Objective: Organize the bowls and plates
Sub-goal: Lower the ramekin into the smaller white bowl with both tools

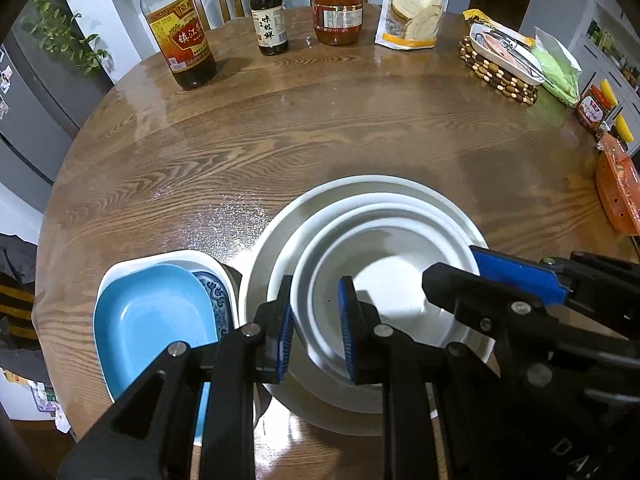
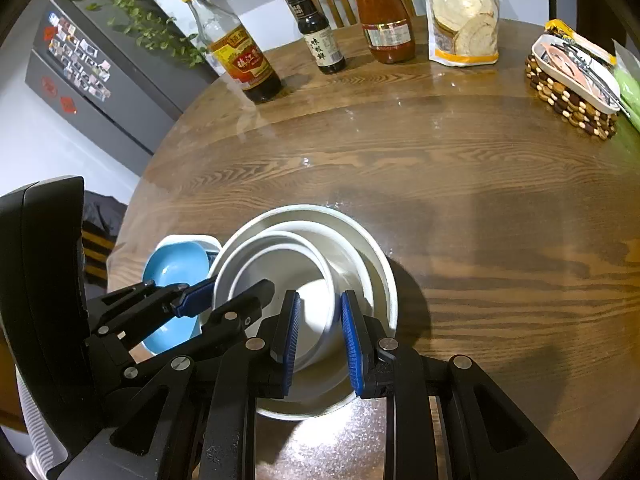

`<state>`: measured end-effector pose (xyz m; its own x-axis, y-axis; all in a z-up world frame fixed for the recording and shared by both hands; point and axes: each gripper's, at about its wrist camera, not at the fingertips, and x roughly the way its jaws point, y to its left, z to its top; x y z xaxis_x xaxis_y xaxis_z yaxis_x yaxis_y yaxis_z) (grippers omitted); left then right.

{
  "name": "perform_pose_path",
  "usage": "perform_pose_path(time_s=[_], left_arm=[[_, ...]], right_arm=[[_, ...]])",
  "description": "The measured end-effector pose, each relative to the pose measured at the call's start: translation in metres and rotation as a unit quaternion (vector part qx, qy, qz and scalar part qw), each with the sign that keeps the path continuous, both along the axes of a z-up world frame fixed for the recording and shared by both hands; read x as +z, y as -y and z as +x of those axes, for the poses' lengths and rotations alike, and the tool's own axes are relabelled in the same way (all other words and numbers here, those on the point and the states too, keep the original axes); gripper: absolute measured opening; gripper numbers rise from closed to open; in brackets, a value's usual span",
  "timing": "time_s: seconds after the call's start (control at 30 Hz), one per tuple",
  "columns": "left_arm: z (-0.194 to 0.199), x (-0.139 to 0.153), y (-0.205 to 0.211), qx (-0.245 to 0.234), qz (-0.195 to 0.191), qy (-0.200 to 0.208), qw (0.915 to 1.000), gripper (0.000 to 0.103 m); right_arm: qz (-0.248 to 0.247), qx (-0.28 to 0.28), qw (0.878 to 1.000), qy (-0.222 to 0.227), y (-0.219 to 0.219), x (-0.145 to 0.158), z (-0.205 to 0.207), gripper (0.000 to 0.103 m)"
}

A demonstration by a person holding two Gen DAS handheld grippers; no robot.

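**Nested white dishes and a blue dish near the front edge of the bench**

Here, both tools hung over the stack of white dishes, pointing steeply downward. The left tool (image 1: 316, 328) had its blue pads a little apart, and the near left rim of the inner white bowl (image 1: 384, 276) stood in the gap between them. Whether the pads really pressed on this rim, I could not tell. The right tool (image 2: 320, 344) also had its jaws a little apart, over the right part of the same bowl's rim; a firm grip could not be confirmed from this view either.

The stack had three pieces: the inner bowl sat in a middle white dish (image 1: 400, 200), and this one sat in the large white plate (image 1: 360, 182). The stack stood on the round wooden bench (image 1: 320, 132), close to its front edge. Just to the left of it, touching or almost touching, lay a light blue rectangular dish (image 1: 152, 320) inside a white dish with a blue pattern (image 1: 212, 284).

At the far side of the bench stood a vinegar bottle (image 1: 180, 36), a small dark sauce bottle (image 1: 268, 16), a red sauce bottle (image 1: 338, 8) and a bag of flour (image 1: 414, 4). To the right was a beaded trivet (image 1: 496, 72) with a small white tray on it.
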<state>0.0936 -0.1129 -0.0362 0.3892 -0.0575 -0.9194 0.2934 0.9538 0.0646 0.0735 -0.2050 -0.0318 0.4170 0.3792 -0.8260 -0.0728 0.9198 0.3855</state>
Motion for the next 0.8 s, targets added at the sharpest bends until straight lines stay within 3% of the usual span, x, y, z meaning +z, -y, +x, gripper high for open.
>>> perform_pose_path(time_s=[0.8], left_arm=[[-0.0016, -0.0008, 0.0019, -0.005, 0.007, 0.005, 1.0, 0.02]], right_arm=[[-0.007, -0.001, 1.0, 0.002, 0.0001, 0.002, 0.0011, 0.025]])
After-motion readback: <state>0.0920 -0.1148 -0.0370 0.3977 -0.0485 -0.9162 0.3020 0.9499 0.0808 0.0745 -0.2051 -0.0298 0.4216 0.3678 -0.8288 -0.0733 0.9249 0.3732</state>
